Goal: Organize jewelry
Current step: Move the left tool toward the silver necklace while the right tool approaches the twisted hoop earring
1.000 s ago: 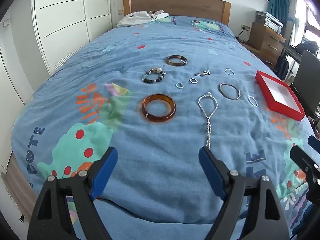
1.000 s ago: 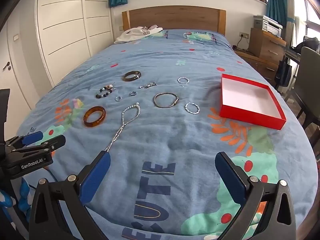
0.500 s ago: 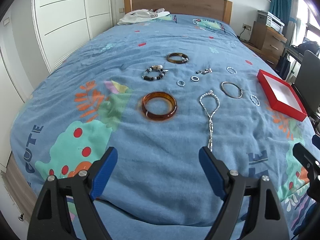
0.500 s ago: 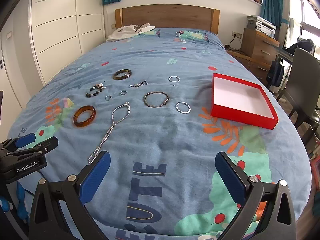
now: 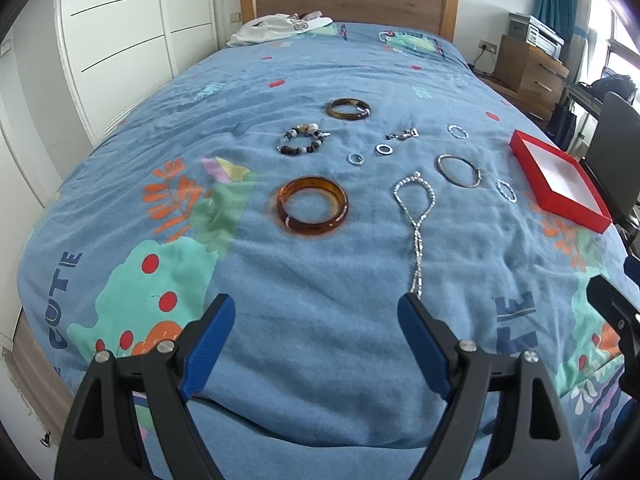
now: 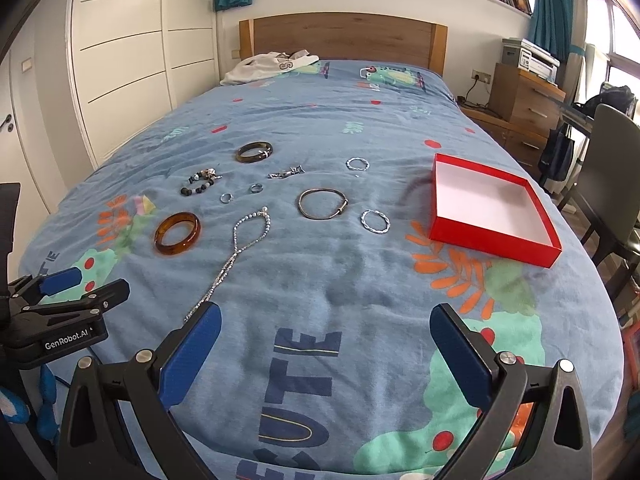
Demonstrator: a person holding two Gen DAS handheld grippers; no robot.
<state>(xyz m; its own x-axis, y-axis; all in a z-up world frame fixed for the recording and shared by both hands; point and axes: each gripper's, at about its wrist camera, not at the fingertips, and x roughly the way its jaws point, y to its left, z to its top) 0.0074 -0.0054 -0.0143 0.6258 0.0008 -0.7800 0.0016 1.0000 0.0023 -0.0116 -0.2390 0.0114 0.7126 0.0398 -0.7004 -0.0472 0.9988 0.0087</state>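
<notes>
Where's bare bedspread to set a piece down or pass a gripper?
Free: the near strip between the right gripper and the jewelry, and the far stretch between the dark bangle and the headboard. Crowded: from the amber bangle across to the red box, itself empty.

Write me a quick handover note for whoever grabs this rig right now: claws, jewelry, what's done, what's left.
Left claw: open, empty, above the blanket just short of the silver necklace.
Right claw: open, empty, near the bed's foot.
Amber bangle, beaded bracelet, dark bangle, thin bangle, clasp piece, two twisted rings and two small rings all lie loose on the blanket.
Red box: empty.
Done: nothing boxed. Left: every piece.
</notes>
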